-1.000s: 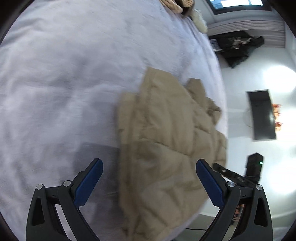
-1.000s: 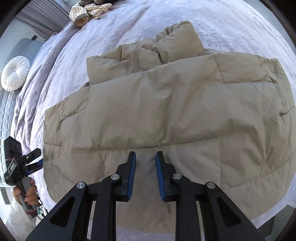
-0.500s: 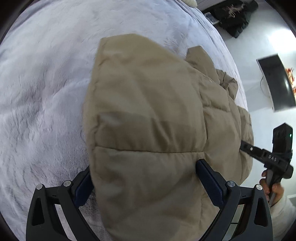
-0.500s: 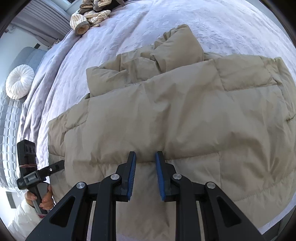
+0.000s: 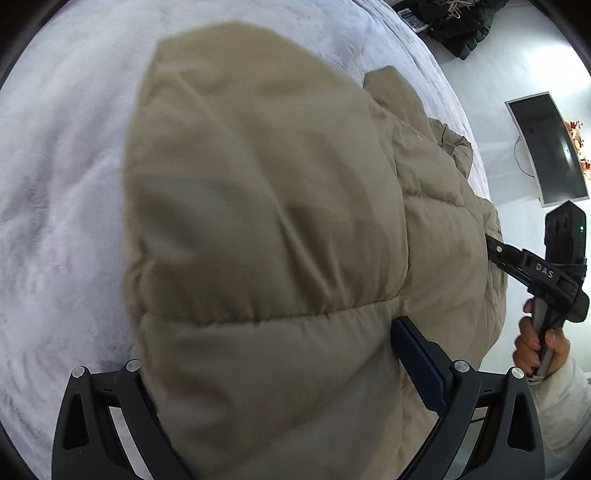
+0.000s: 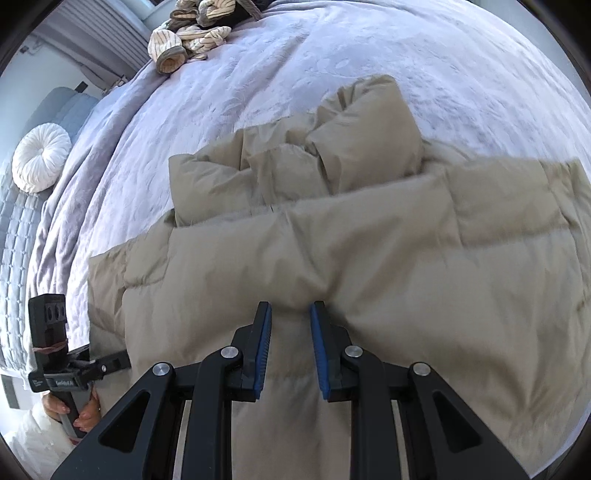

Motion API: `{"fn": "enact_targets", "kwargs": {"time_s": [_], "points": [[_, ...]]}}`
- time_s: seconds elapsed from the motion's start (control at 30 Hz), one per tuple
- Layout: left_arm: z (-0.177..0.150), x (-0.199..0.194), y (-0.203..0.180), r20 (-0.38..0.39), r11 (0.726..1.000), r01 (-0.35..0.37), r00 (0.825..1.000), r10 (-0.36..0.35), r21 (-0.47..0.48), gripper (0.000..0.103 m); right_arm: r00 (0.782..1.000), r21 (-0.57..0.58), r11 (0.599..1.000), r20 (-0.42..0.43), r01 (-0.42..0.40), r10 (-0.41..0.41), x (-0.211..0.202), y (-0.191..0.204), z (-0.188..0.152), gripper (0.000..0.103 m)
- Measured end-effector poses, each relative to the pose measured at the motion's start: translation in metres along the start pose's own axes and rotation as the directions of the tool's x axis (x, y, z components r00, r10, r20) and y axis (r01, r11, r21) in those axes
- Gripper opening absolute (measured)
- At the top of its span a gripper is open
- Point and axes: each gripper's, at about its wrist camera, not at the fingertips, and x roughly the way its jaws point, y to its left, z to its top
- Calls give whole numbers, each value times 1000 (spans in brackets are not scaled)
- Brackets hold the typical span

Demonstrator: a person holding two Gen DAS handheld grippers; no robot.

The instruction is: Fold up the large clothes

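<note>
A tan quilted puffer jacket (image 5: 266, 221) lies on a lavender bedspread (image 5: 66, 155). In the left wrist view it fills the space between my left gripper's wide-apart fingers (image 5: 417, 365); my left gripper (image 5: 273, 369) is open, its left finger hidden under the fabric. In the right wrist view the jacket (image 6: 369, 251) spreads across the bed with a sleeve (image 6: 362, 129) bunched at the far side. My right gripper (image 6: 290, 310) is shut on a pinch of jacket fabric near its hem edge.
Striped clothes (image 6: 192, 37) lie at the bed's far end. A round white cushion (image 6: 40, 158) sits by a blue headboard. A dark monitor (image 5: 546, 147) and dark clothes (image 5: 454, 22) are on the white floor beyond the bed edge.
My left gripper has moved forward onto the jacket, which now fills its open jaws. My right gripper, still pinching the fabric, has pushed in toward the jacket's middle.
</note>
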Motion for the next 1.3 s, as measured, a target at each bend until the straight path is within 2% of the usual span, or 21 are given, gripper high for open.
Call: {"fn": "enact_targets", "kwargs": {"time_s": [0.1,0.17,0.23,0.27,0.3,0.33,0.4,0.5,0.63,0.73,0.83,0.93,1.03,1.1,1.23,1.3], "points": [[3,8,-1,-15,1000,31,999,-31,6,101,1000,-25,1000,2,8,-8,12,4,6,24],[3,9,-3,-16,999,46,999,-46,15,94,1000,-18,1000,-8,2,-2,19,3,8,24],[4,6,-8,-24,995,92,996,-92,32,60,1000,0,1000,-23,-6,6,26,-1,10,24],[4,4,-11,-29,992,120,992,-119,33,52,999,11,1000,-30,-13,13,30,-4,12,24],[4,0,-16,-31,990,136,990,-135,35,39,999,19,1000,-38,-21,22,34,-7,13,24],[4,-4,-20,-34,988,151,988,-150,42,32,999,28,999,-45,-29,31,38,-9,13,24],[4,-16,-34,-39,981,180,983,-178,72,27,997,43,998,-60,-41,44,46,-14,15,24],[6,-36,-62,-32,960,267,964,-266,83,25,995,67,996,-71,-59,64,55,-20,18,23],[10,-51,-108,-20,934,344,939,-344,101,25,994,77,994,-79,-73,79,61,-25,21,23],[10,-46,-141,-23,933,342,940,-342,114,25,991,91,991,-83,-97,104,61,-30,22,23],[10,-40,-160,-27,926,363,932,-362,106,25,988,120,985,-77,-125,135,45,-35,18,23],[8,-39,-174,-26,932,346,938,-345,110,25,982,159,971,-33,-180,188,13,-51,2,24],[7,-41,-180,-22,941,325,946,-325,92,25,976,189,958,20,-216,216,-23,-69,-33,24],[9,-40,-188,-16,947,312,950,-312,70,25,971,225,945,28,-237,237,-36,-81,-65,24],[13,-39,-204,-18,961,272,962,-271,55,25,966,262,931,24,-255,257,-36,-88,-127,20],[9,-40,-213,-27,965,256,967,-255,48,25,962,262,928,12,-265,271,-19,-86,-141,17]]}}
